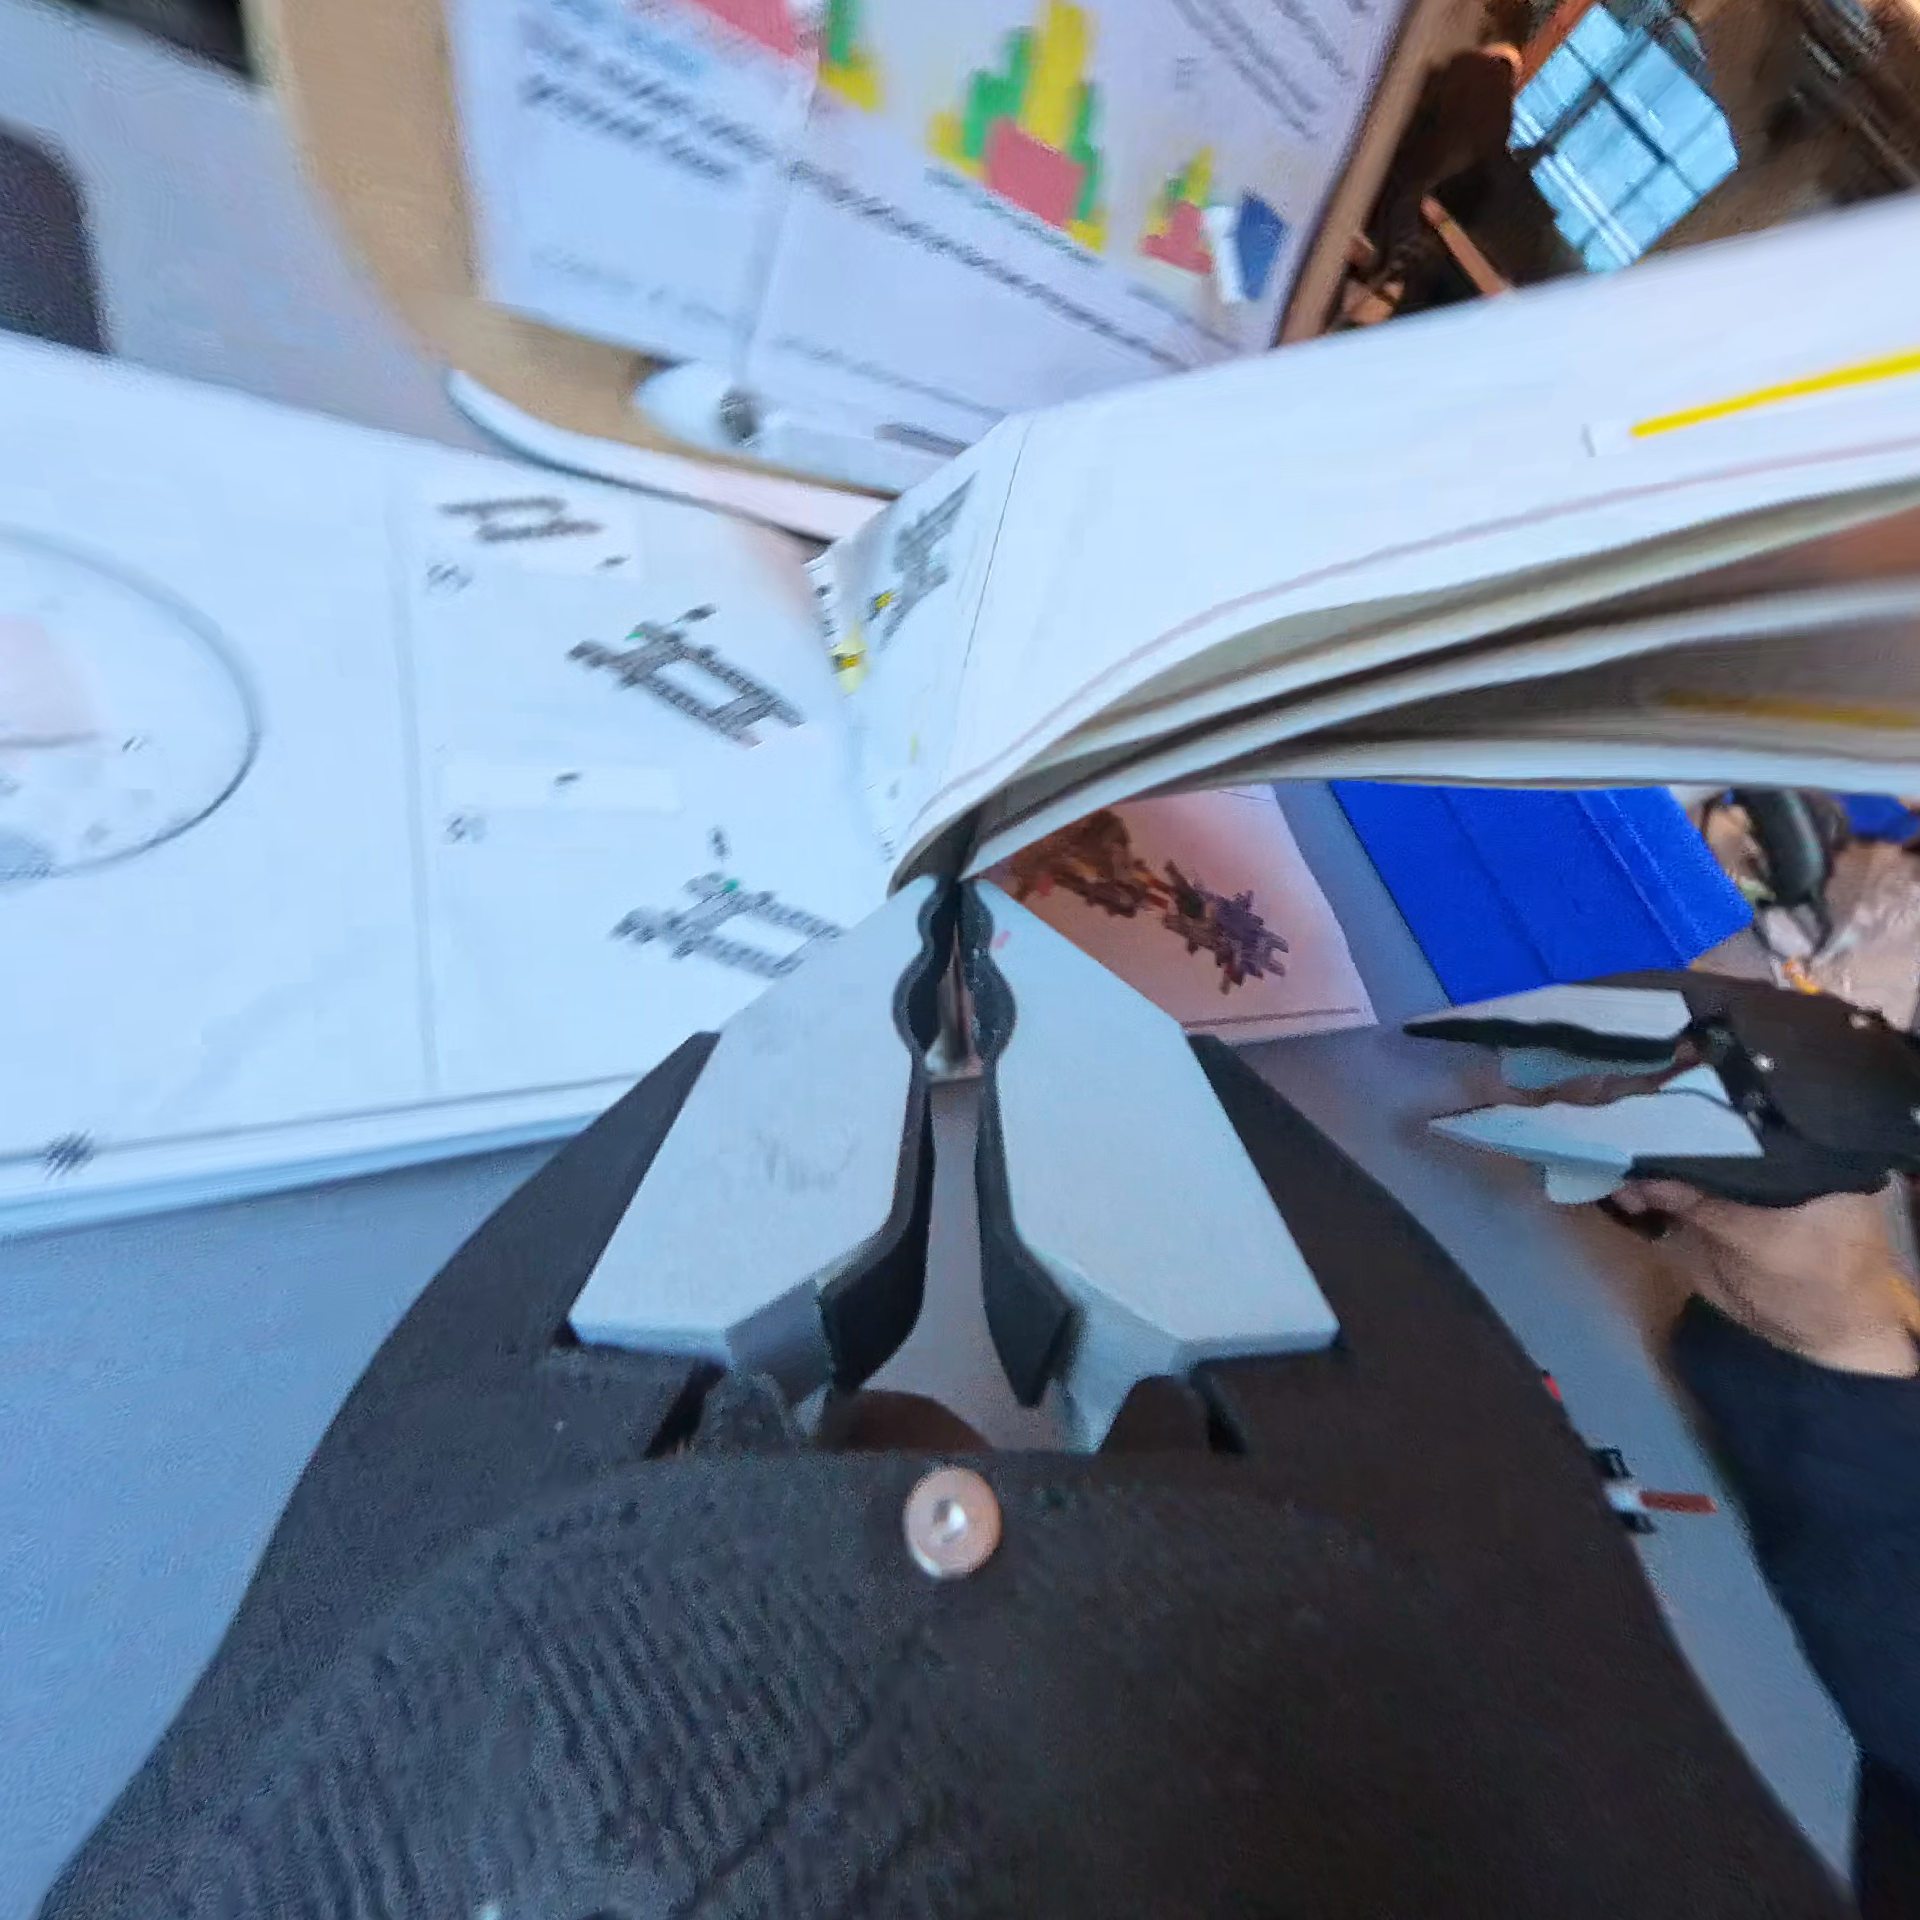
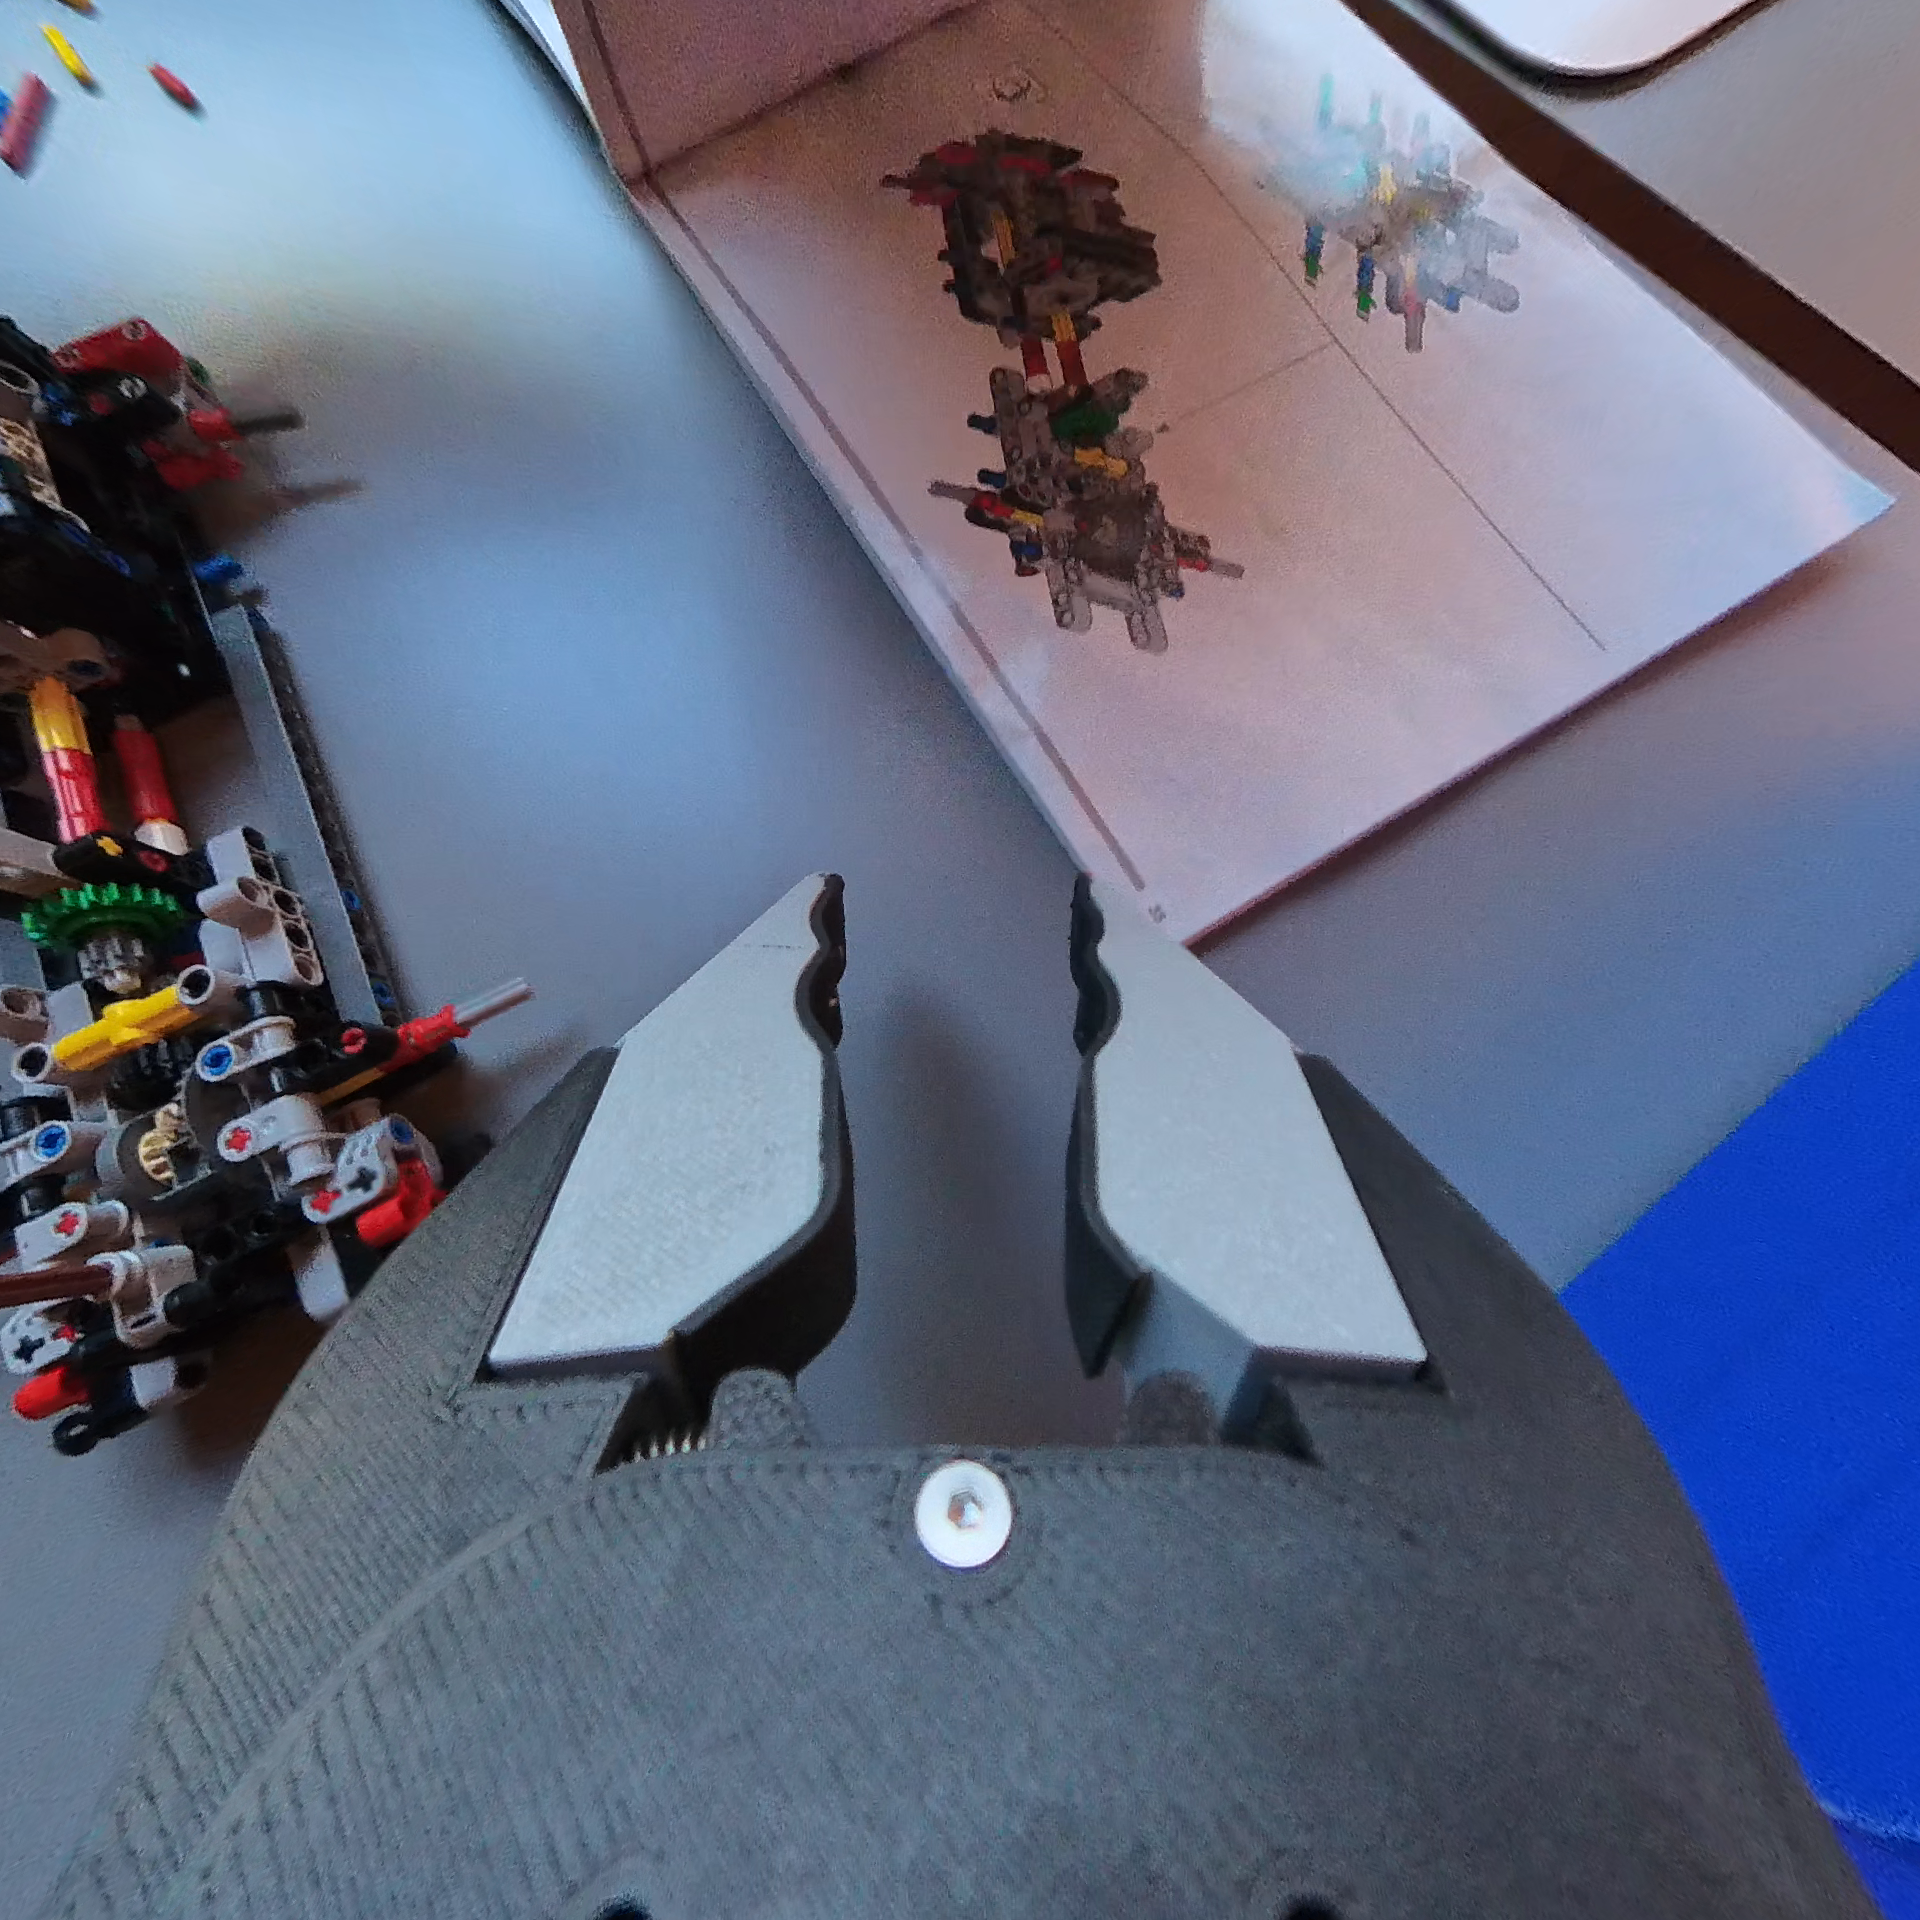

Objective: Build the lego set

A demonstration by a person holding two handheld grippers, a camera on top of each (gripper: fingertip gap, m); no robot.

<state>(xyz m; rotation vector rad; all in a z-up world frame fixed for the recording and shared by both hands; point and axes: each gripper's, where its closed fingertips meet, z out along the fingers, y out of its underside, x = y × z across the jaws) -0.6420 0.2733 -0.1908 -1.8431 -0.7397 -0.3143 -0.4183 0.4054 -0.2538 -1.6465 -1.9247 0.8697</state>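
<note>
In the left wrist view my left gripper [image 1: 956,904] is shut, and its tips pinch the lower corner of a bunch of booklet pages [image 1: 1403,582]. The pages are lifted and fan out up and to the right. The booklet's left page [image 1: 416,779] lies flat, and a pinkish page [image 1: 1195,935] shows beneath the lifted ones. My right gripper [image 2: 956,935] is open and empty above the grey table [image 2: 623,623], its right fingertip [image 2: 1086,914] next to the near corner of the flat pinkish page [image 2: 1351,520]. It also shows in the left wrist view [image 1: 1486,1081], low at the right, held by a hand.
A half-built toy brick model [image 2: 156,987] with gears and beams stands at the left. Loose small pieces [image 2: 42,94] lie at the far left. A blue bin [image 2: 1766,1403] is at the right; it also shows in the left wrist view [image 1: 1507,883]. More printed sheets [image 1: 935,156] stand behind. Some 25 cm of space lies between my two pairs of fingers.
</note>
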